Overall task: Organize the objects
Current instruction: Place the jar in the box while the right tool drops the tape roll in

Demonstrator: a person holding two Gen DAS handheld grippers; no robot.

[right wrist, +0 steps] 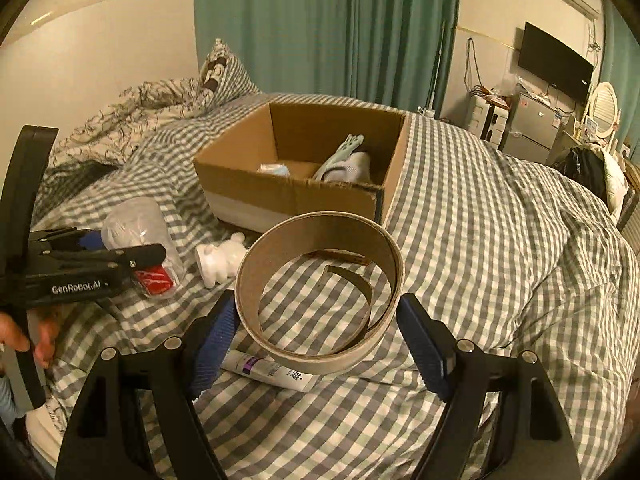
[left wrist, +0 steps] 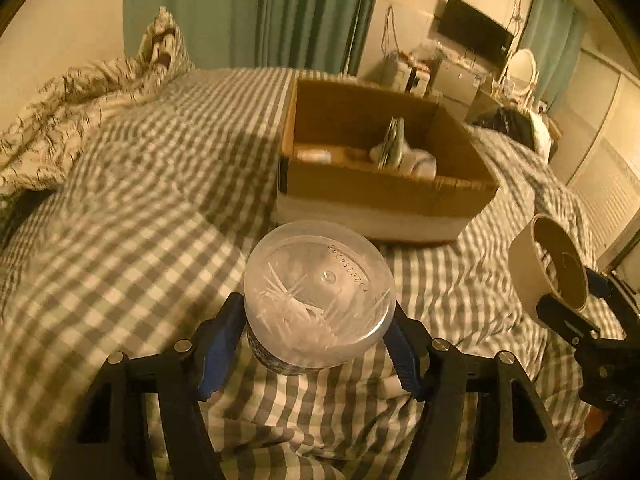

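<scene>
1. left gripper (left wrist: 320,320) clamped on the clear tub (left wrist: 319,292) of thin white sticks, pads pressing its round sides at 9 and 3 o'clock, held over the bed (left wrist: 140,200).
2. looks light, hard and smooth. could slip, so best held low on the sides, not on the lid.
3. right gripper (right wrist: 318,322) closed on the cardboard ring (right wrist: 320,264), blue pads touching its outside at 9 and 3 o'clock.
4. looks very light and bendy. could squash if squeezed hard.
5. brown box (right wrist: 296,196) at 12 o'clock, open, some things already inside.
6. white tube (right wrist: 268,370) and small white figure (right wrist: 220,258) lying on the bed near the ring.
</scene>
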